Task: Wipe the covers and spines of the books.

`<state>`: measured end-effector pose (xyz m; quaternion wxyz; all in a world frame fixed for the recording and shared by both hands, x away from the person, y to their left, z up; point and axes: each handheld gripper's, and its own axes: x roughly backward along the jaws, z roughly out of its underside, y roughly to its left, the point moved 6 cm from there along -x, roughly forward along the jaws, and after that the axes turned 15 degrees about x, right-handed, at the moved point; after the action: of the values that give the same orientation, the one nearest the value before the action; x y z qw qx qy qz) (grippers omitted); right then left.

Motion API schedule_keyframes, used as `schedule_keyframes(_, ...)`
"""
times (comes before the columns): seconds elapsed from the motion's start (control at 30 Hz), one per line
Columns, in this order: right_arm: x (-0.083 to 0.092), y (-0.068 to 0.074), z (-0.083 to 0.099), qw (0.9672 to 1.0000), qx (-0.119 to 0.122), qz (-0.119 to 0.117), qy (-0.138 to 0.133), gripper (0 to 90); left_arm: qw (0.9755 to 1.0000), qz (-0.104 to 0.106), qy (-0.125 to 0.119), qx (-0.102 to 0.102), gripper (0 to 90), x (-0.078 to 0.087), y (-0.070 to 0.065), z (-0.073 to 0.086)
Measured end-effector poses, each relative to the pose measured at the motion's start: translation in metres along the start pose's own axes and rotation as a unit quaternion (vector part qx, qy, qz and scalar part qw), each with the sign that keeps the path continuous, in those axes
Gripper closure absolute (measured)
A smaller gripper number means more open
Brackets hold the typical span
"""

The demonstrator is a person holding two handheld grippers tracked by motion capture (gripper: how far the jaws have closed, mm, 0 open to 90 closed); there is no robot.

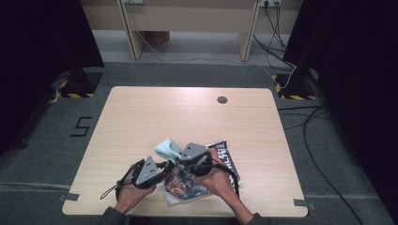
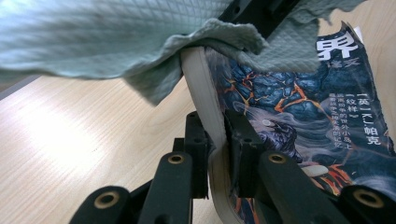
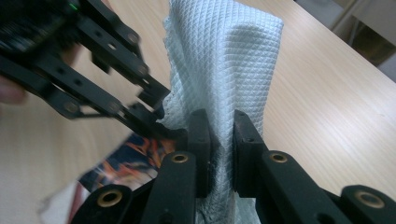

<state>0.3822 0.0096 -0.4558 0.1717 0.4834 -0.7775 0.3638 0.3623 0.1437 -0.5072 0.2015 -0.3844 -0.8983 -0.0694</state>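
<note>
Gripping book (image 2: 299,107), left gripper (image 2: 217,140); right gripper (image 3: 222,140) pinches cloth (image 3: 229,60).

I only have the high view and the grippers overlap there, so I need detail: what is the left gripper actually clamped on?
Observer: The left gripper is shut on the edge of the book, page block between its jaws, as the left gripper view shows.
Operator: And the right one?
Observer: The right gripper is shut on the cloth, a pale quilted wipe that stands up between its jaws.
Operator: Does the cloth touch the book?
Observer: Yes, in the left gripper view the cloth drapes over the book's upper edge.
Operator: Which way is the cover?
Observer: The printed cover, dark rock with orange cracks, faces right in the left gripper view.
</note>
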Motion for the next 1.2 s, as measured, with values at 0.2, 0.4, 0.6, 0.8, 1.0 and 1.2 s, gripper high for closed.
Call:
schedule_keyframes(0.2, -0.002, -0.012, 0.017, 0.9995, -0.017, 0.013, 0.023, 81.1, 1.0000, -0.001, 0.003, 0.003, 79.1, 0.000, 0.000, 0.001)
schedule_keyframes(0.4, -0.002, 0.001, 0.000, 0.9999, 0.012, 0.006, 0.011, 80.7, 1.0000, -0.004, 0.002, -0.007, 78.8, 0.000, 0.000, 0.001)
schedule_keyframes(0.6, 0.001, 0.014, -0.015, 0.9995, 0.031, -0.001, -0.006, 80.6, 1.0000, -0.003, -0.001, -0.006, 79.0, 0.000, -0.001, 0.000)
schedule_keyframes(0.8, -0.001, 0.009, -0.008, 0.9996, 0.027, -0.003, -0.001, 80.9, 1.0000, -0.003, 0.002, -0.006, 78.8, -0.002, -0.001, 0.000)
schedule_keyframes(1.0, -0.004, -0.012, 0.020, 0.9995, -0.019, -0.002, 0.025, 80.9, 1.0000, -0.004, 0.002, -0.005, 78.0, -0.002, 0.000, 0.001)
schedule_keyframes(1.2, -0.004, -0.028, 0.043, 0.9980, -0.043, 0.005, 0.046, 81.0, 1.0000, -0.004, 0.004, -0.007, 77.9, -0.002, -0.001, 0.000)
